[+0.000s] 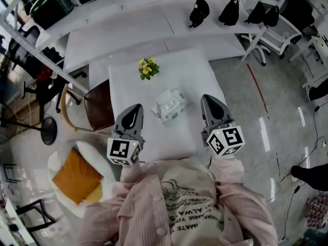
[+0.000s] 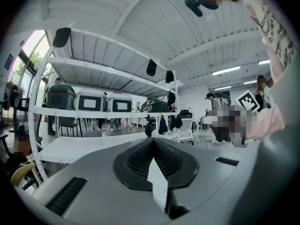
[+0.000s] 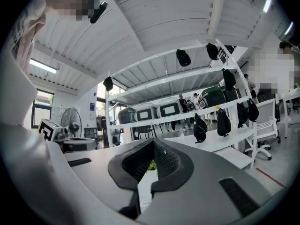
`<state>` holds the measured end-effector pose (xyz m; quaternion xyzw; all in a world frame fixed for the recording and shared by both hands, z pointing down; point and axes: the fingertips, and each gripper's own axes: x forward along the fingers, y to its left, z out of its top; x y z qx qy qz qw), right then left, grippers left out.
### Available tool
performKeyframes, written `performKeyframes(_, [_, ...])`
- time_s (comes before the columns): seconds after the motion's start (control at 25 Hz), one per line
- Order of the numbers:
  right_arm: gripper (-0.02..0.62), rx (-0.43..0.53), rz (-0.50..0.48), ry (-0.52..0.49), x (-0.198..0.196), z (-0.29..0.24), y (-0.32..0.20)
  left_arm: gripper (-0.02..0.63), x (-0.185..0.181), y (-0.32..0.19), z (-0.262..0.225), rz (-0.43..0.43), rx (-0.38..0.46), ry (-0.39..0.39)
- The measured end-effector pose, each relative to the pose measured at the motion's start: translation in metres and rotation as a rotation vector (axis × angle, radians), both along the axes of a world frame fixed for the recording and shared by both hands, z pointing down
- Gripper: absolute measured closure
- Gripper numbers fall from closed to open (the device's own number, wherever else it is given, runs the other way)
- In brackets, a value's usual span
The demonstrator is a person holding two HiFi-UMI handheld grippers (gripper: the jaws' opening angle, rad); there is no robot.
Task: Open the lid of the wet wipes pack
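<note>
**Head view: wet wipes pack mid-table, both grippers held apart from it**

The wet wipes pack (image 1: 169,105) is seen lying near the middle of the white table (image 1: 192,73), with bare tabletop on every side and none of its edges close by. Whether its lid is raised cannot be told. The left gripper (image 1: 136,108) is held over the table's left edge and the right gripper (image 1: 206,99) nearer the right edge. The pack lies between them, touched by neither.

In the left gripper view and the right gripper view the jaws of each gripper are shown pressed together at the tips, with nothing pinched.

A pot of yellow flowers (image 1: 148,67) is set beyond the pack, toward the far edge. A brown chair (image 1: 100,109) is drawn up just beside the left edge, while open floor (image 1: 256,122) is seen along the right edge.
</note>
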<state>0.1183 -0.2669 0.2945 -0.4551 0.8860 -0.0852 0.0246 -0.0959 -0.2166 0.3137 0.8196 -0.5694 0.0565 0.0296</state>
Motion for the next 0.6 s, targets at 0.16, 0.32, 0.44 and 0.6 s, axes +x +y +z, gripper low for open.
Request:
performKeyframes(0.16, [0.597,-0.004,0.002,0.002,0.0027,0.0032,-0.0008,0.604,0.0005,-0.0008,0.0007,-0.008,-0.004,-0.001])
performKeyframes(0.32, [0.597,-0.006,0.003,0.007,0.0048,0.0045,-0.0015,0.604,0.0004,-0.0013,0.0029,-0.016,-0.009,-0.002])
performKeyframes(0.44, [0.597,-0.008,0.002,0.005,0.0055,0.0052,-0.0012,0.604,0.0012,0.0011,0.0077,-0.017,-0.039,-0.003])
performKeyframes(0.6, [0.597,-0.011,0.003,0.005,0.0068,0.0054,-0.0027,0.604,0.0008,0.0001,0.0091,-0.022,-0.048,0.002])
